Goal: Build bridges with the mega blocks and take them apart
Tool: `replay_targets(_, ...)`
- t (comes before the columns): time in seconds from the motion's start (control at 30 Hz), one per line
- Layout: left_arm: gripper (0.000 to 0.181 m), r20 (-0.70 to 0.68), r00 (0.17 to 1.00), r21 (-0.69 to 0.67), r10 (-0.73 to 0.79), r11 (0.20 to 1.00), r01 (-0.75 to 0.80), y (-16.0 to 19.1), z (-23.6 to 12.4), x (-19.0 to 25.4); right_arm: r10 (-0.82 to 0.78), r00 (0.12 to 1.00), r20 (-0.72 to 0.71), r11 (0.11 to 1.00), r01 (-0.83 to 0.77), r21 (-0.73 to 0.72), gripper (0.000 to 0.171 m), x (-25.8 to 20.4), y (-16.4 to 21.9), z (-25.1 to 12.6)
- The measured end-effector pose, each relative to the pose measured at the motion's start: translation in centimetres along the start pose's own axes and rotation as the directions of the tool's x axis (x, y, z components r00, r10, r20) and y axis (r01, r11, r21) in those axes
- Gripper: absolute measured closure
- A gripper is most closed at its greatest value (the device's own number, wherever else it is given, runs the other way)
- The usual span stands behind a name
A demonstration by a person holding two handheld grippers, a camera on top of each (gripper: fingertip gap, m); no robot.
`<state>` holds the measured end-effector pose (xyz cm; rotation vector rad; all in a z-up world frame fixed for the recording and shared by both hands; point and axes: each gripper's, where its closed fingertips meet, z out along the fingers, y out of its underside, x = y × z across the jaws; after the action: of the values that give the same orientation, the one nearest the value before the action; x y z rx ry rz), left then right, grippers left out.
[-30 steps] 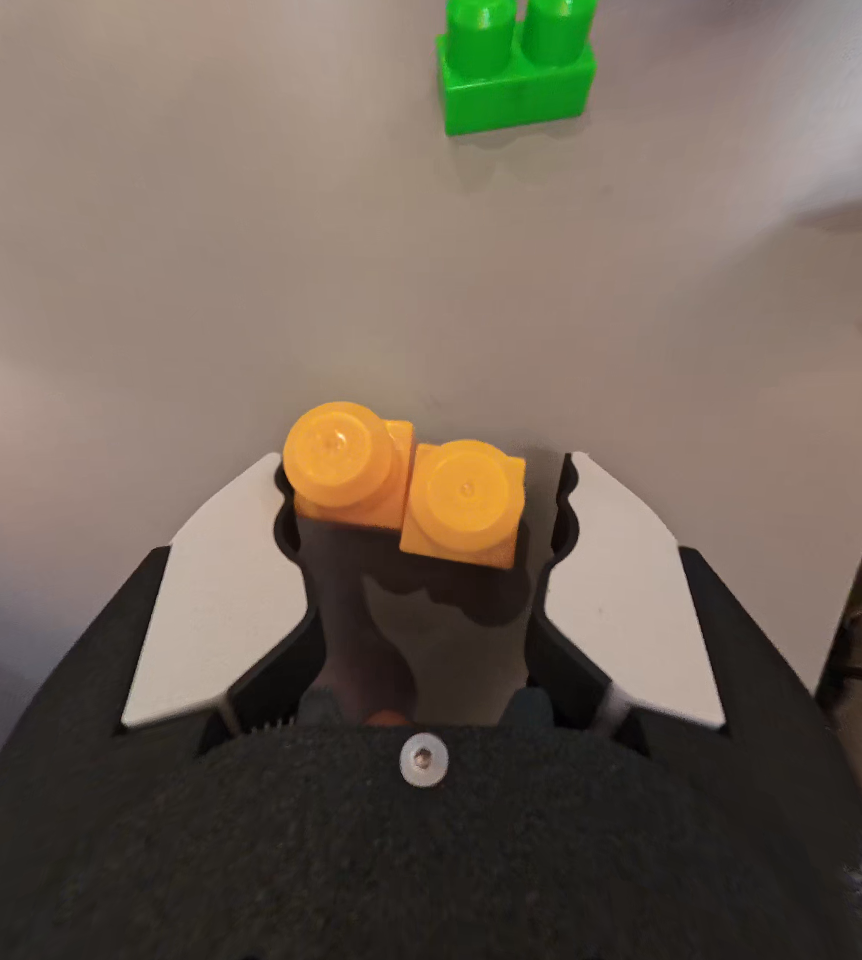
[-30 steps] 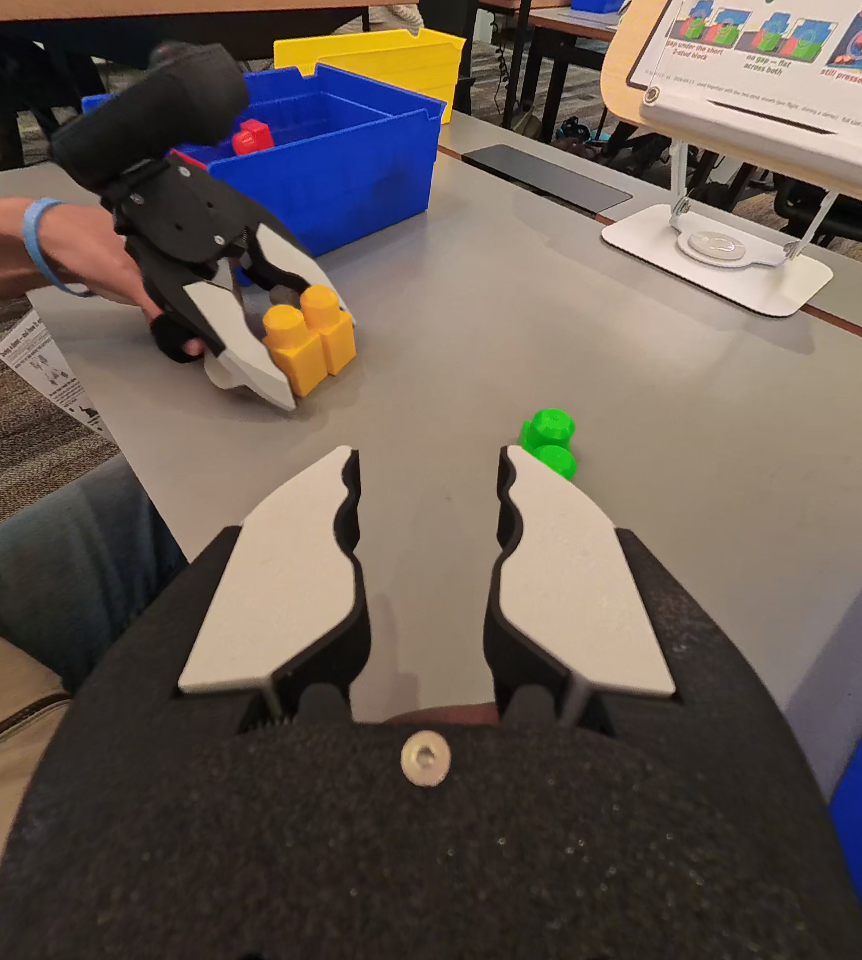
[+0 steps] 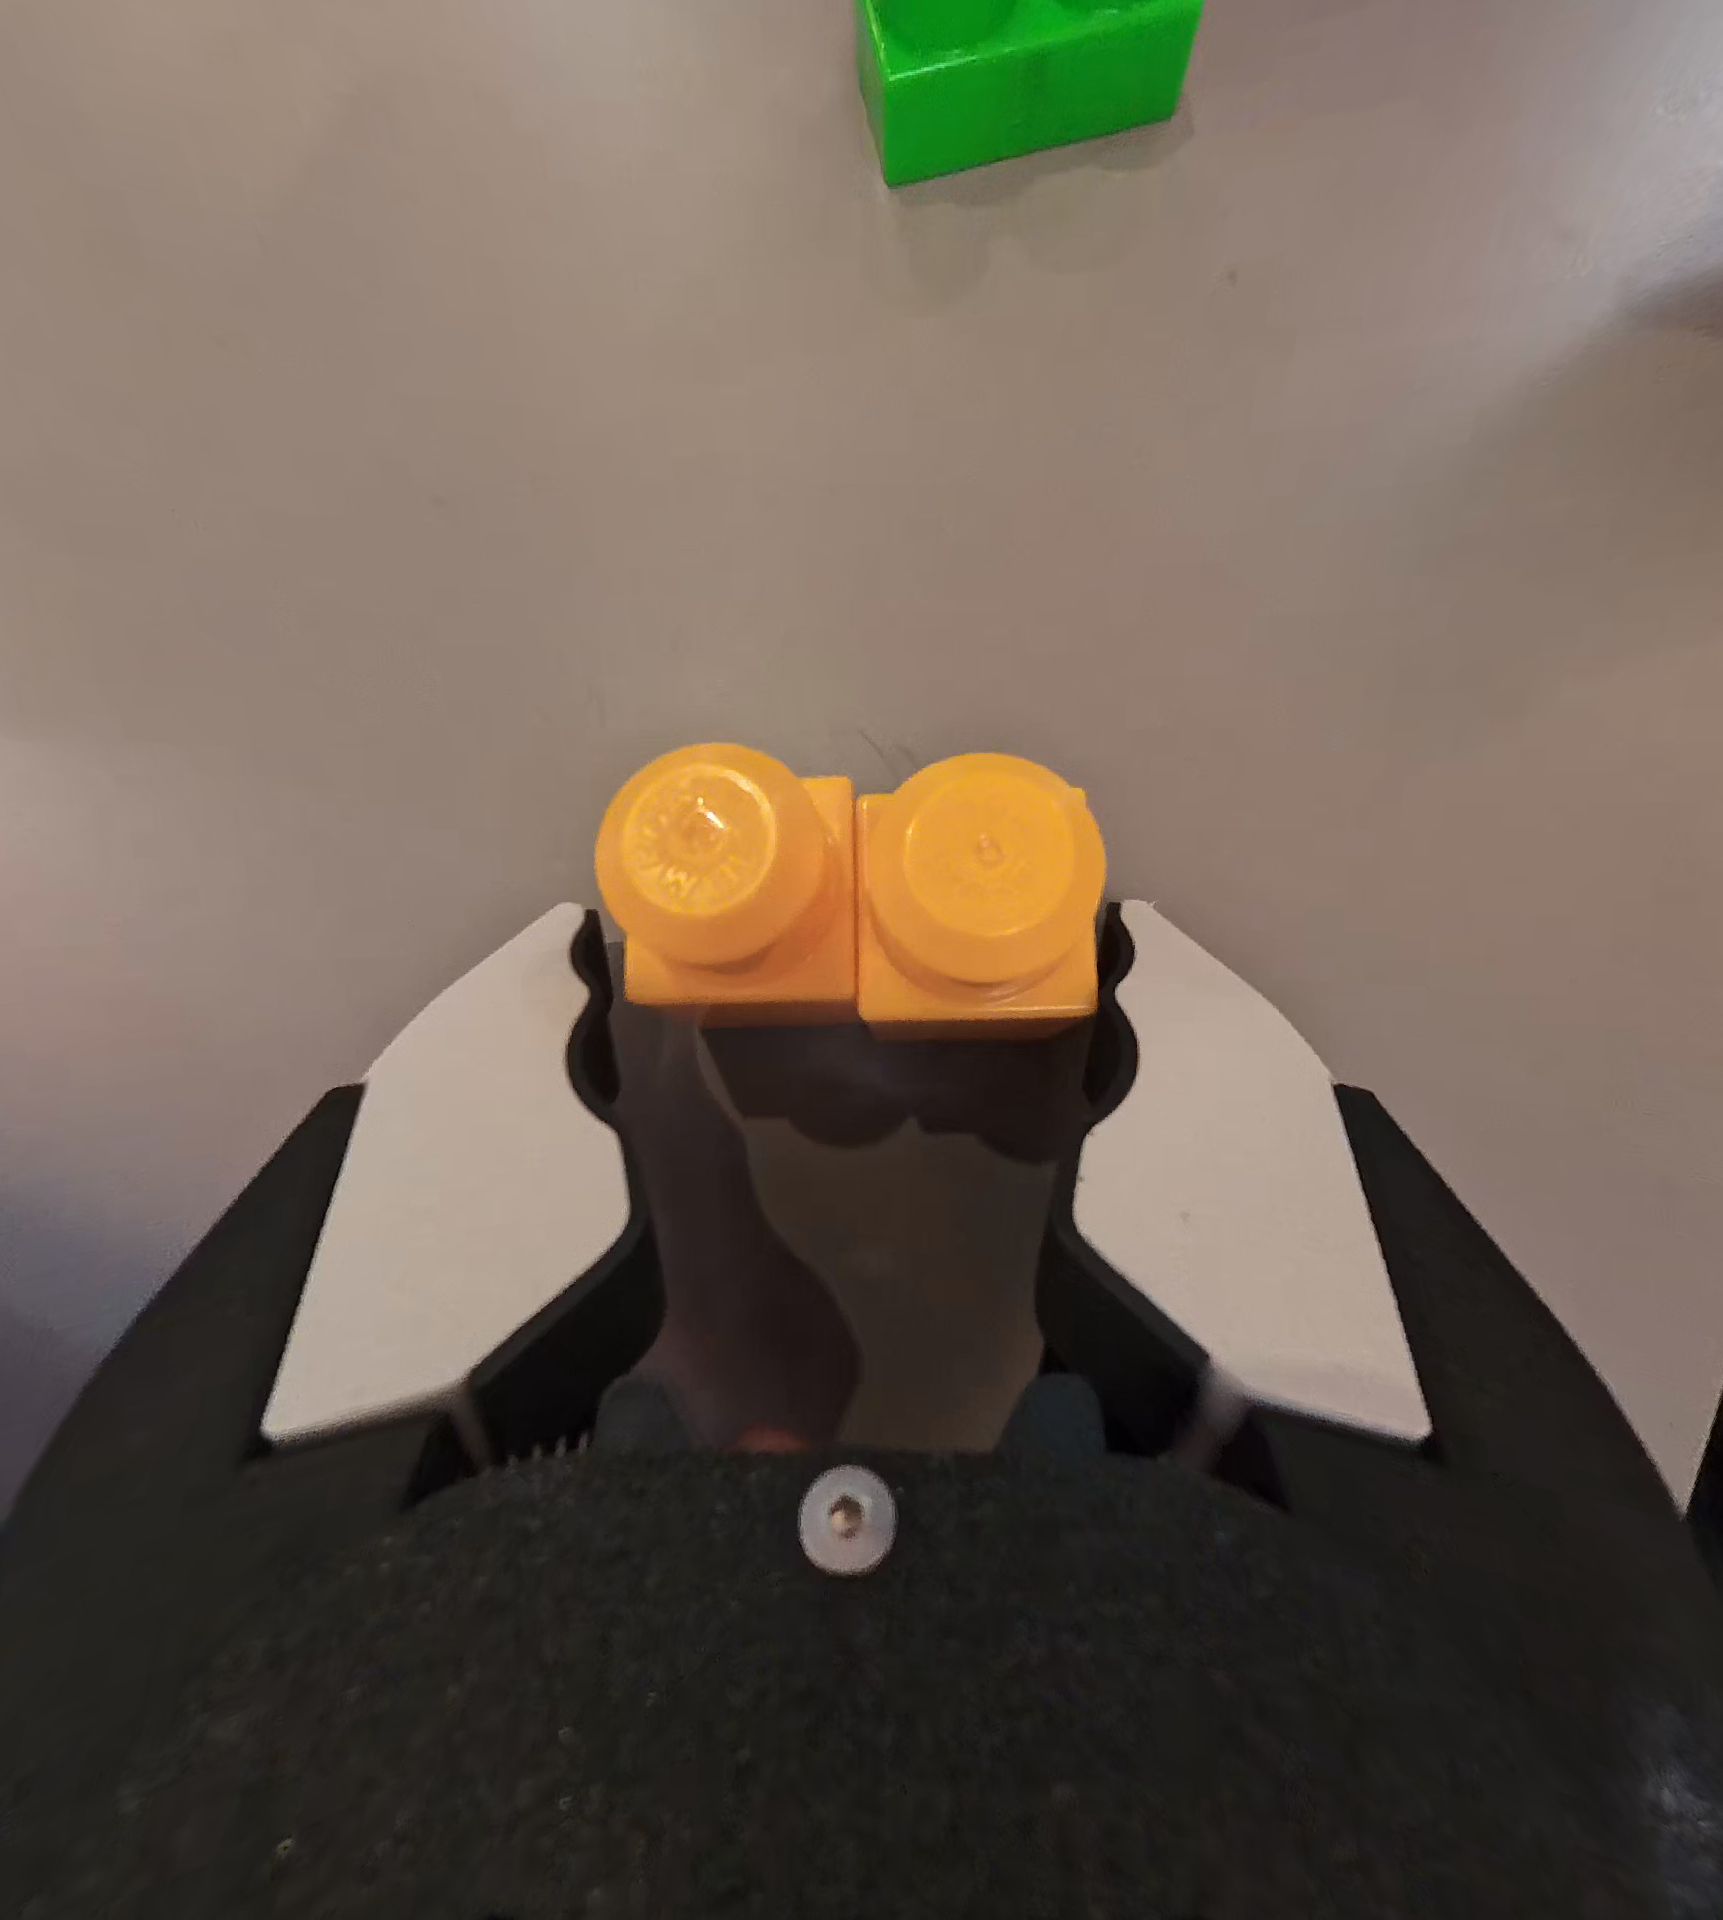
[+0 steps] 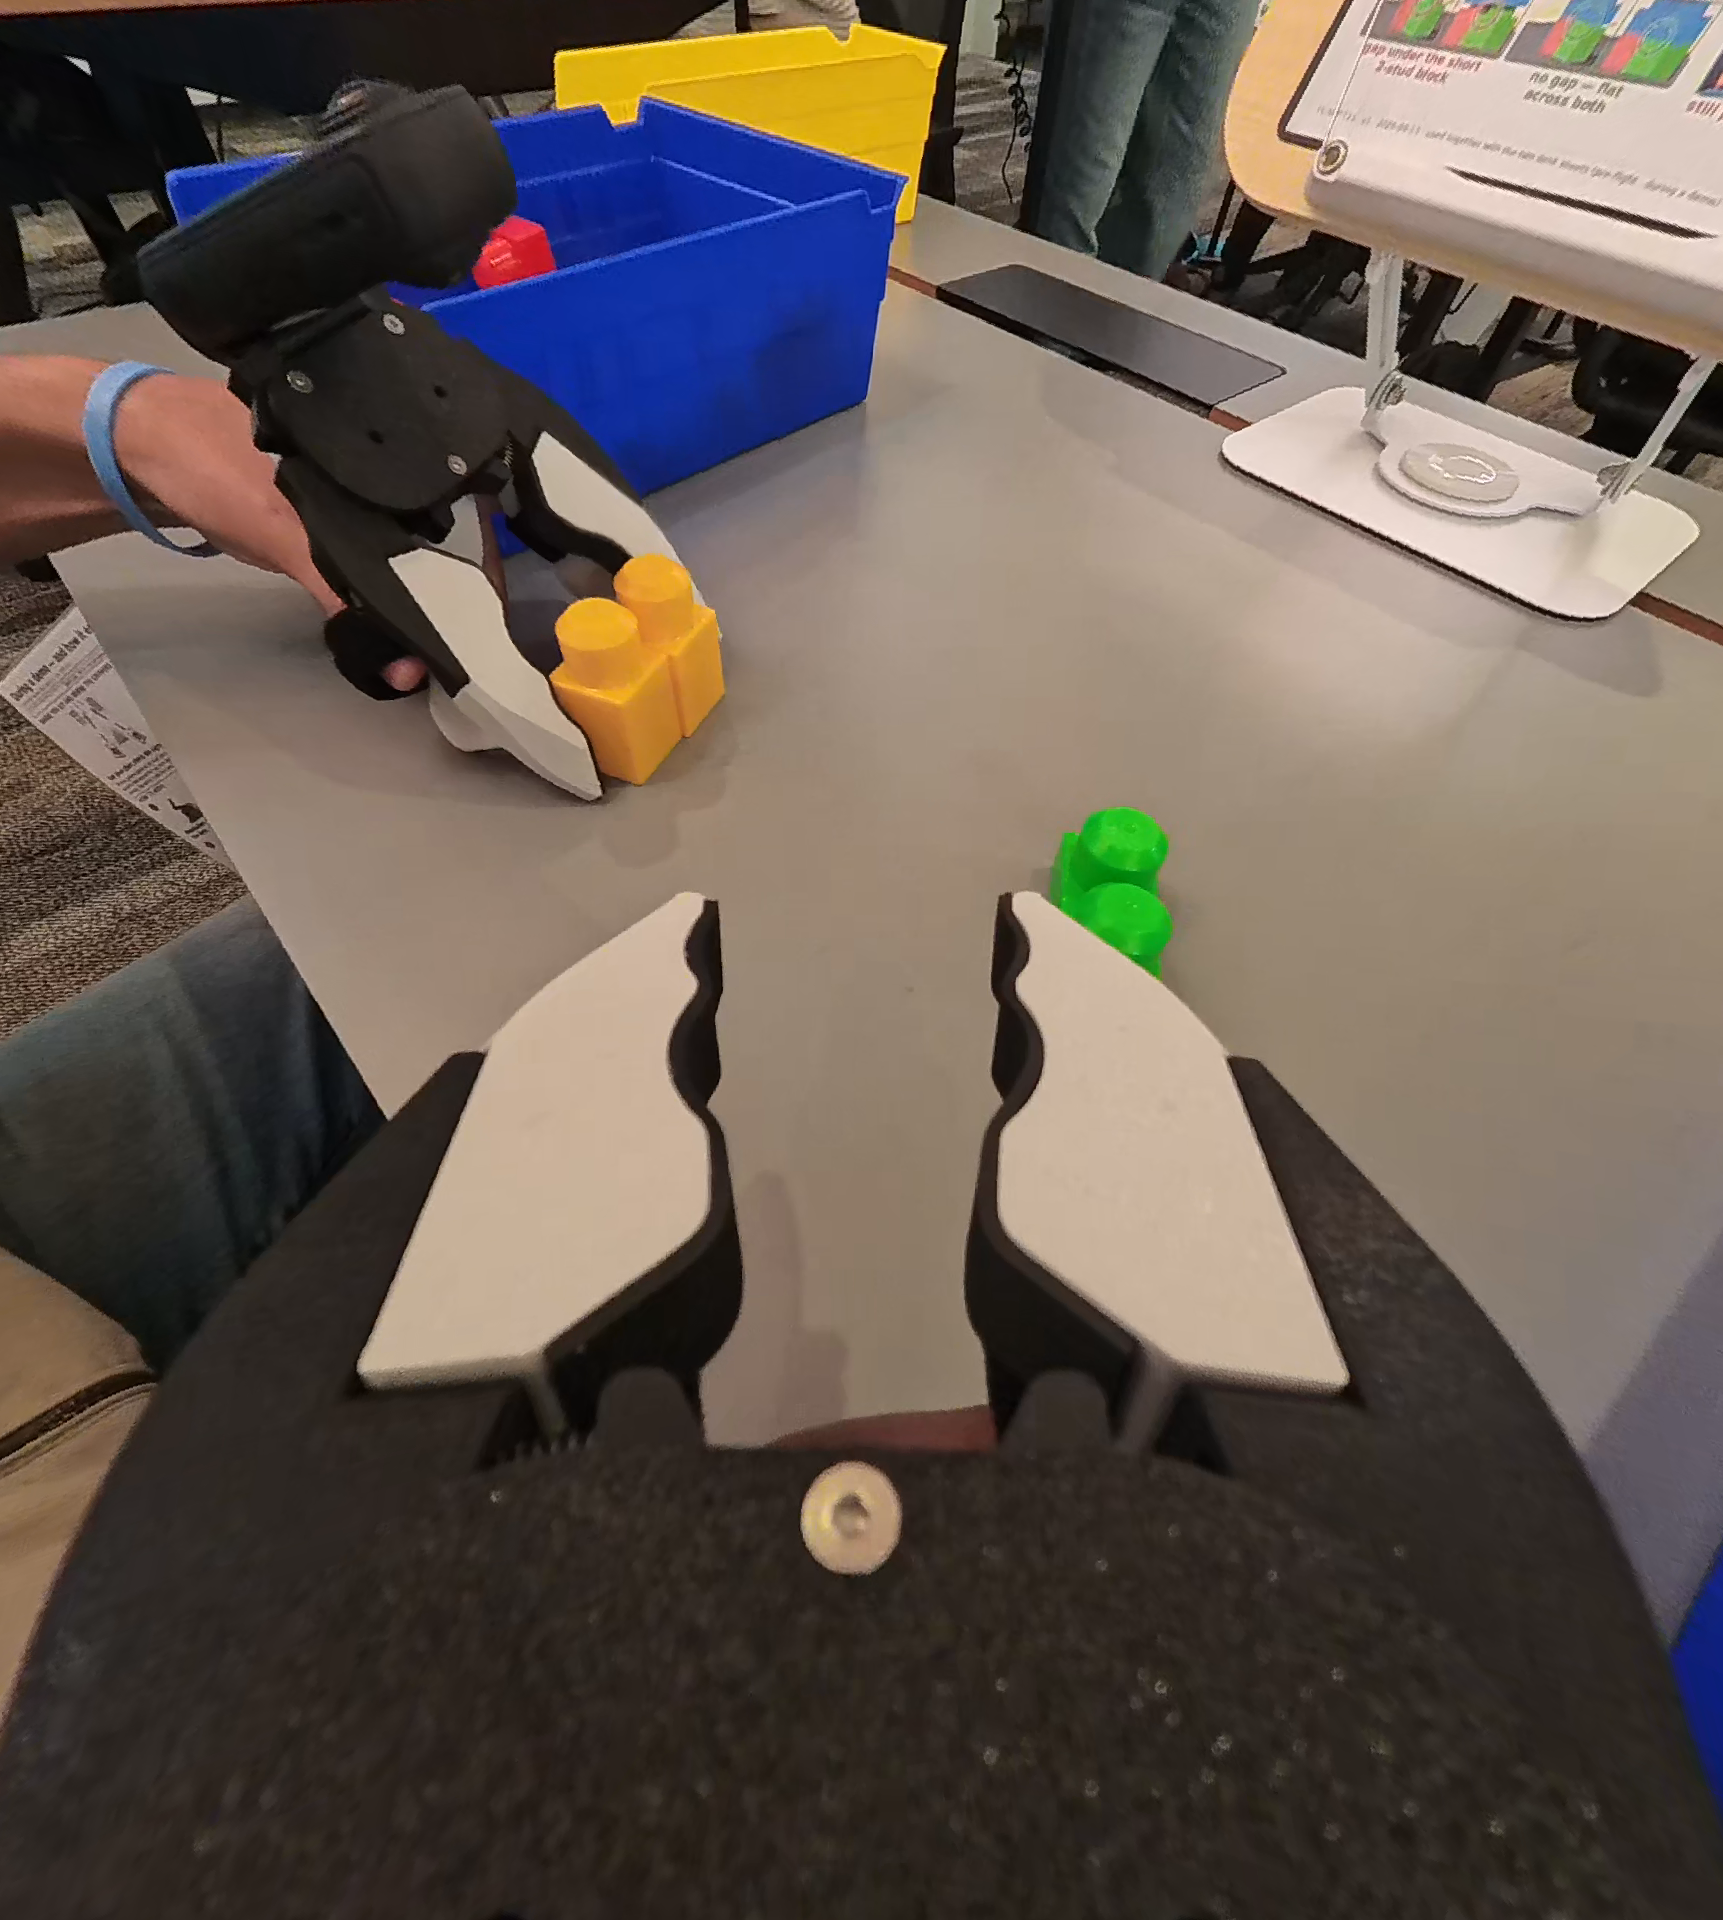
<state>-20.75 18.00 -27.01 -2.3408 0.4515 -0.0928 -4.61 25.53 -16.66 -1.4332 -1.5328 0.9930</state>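
Two orange single-stud blocks (image 3: 982,883) stand side by side on the grey table (image 3: 421,468), studs up. My left gripper (image 3: 852,914) is shut on the pair, one finger against each outer side. The right wrist view shows the same gripper (image 4: 628,675) and orange blocks (image 4: 639,686) resting on the table at the left. A green two-stud block (image 3: 1023,94) sits farther ahead on the table. My right gripper (image 4: 855,914) is open and empty above the table, with the green block (image 4: 1111,883) just past its right fingertip.
A blue bin (image 4: 691,322) holding a red block (image 4: 514,249) stands behind the left gripper, with a yellow bin (image 4: 763,83) behind it. An instruction board on a white stand (image 4: 1459,488) is at the back right. The table's near edge (image 4: 317,987) runs by a person's leg (image 4: 109,1091).
The left gripper has closed: the two orange blocks, offset and loose before, are now squared up and pressed together between its fingers. The right gripper has barely moved.
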Motion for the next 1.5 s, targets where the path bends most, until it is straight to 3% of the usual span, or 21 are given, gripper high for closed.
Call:
replay_targets(0.9,0.099,0.01,1.0,0.007,-0.003,1.0,0.003,-0.5,0.3,0.3,-0.001,1.0,0.008,1.0,0.001,0.0,0.122,-0.2,-0.1,0.0)
replay_targets(1.13,0.098,0.063,0.994,-0.006,-0.092,0.996,0.092,-0.1,0.0,1.4,-0.001,1.0,0.018,1.0,0.001,-0.007,0.122,-0.4,0.0,0.2)
replay_targets(1.23,0.088,0.066,0.991,0.014,-0.113,0.994,0.112,-0.4,-0.2,2.0,0.0,1.0,0.022,1.0,0.001,-0.01,0.122,-0.5,0.1,0.2)
replay_targets(1.4,0.087,0.175,0.965,0.008,-0.194,0.981,0.195,-0.1,-0.2,1.1,-0.002,1.0,0.028,1.0,0.002,-0.005,0.122,-0.8,-0.1,0.2)
replay_targets(1.5,0.09,0.159,0.96,0.076,-0.232,0.972,0.222,-0.3,-1.7,2.1,-0.004,0.999,0.035,1.0,0.004,-0.008,0.121,-0.9,0.0,0.2)
